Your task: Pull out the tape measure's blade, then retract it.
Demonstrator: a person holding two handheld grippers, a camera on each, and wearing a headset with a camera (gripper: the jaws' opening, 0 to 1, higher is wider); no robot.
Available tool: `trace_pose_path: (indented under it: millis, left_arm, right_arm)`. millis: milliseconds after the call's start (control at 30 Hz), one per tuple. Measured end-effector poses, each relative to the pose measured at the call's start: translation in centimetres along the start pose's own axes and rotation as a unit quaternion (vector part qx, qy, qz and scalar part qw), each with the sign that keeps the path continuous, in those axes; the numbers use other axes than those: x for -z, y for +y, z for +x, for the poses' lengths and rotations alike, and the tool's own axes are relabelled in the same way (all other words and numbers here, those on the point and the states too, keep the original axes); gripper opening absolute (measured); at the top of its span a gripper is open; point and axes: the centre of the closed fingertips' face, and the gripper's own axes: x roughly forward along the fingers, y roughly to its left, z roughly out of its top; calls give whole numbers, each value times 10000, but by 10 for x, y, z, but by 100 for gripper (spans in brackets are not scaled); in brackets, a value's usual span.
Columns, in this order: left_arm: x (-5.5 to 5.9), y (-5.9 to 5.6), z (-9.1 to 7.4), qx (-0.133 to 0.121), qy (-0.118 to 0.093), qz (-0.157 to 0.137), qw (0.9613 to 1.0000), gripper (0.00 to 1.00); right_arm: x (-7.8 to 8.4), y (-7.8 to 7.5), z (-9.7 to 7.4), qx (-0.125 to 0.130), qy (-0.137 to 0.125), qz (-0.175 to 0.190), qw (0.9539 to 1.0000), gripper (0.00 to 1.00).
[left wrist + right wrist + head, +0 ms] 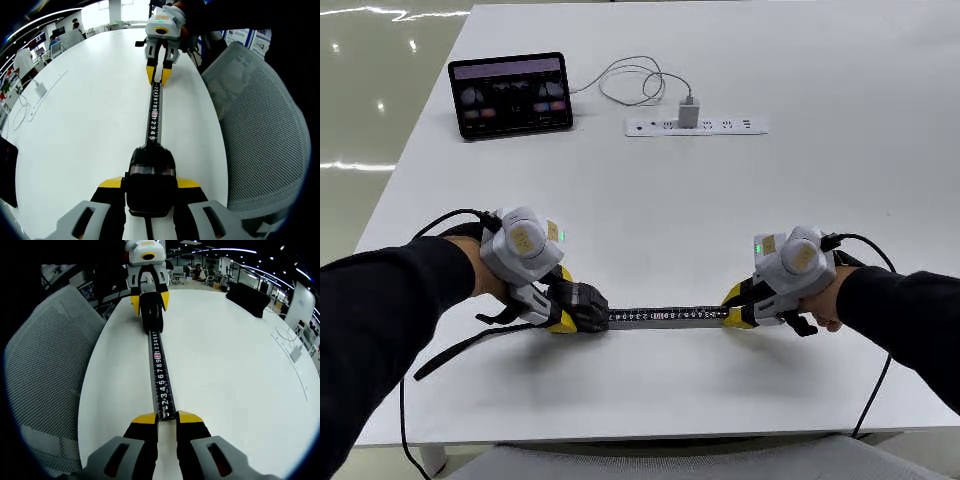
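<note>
Your left tongs (150,184) clamp the black tape measure case (150,167) and your right tongs (167,418) pinch the tip of the blade (159,372), which lies partway out along the white worktop (720,210), so the pull seems in hand and next you guide it back straight; tablet (510,93), power strip (696,126) and open office lie beyond.

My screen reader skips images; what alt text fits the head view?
The left gripper holds a black tape measure case and the right gripper pinches the end of its blade, stretched between them over a white table. A tablet and power strip lie beyond.
</note>
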Motion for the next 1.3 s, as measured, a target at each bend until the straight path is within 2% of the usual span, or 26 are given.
trace_pose_path:
  millis: [1300]
  left_arm:
    - [3,4,2,-34,0,-55,10000,33]
  right_arm:
    - [43,-5,-32,178,135,197,9996,8]
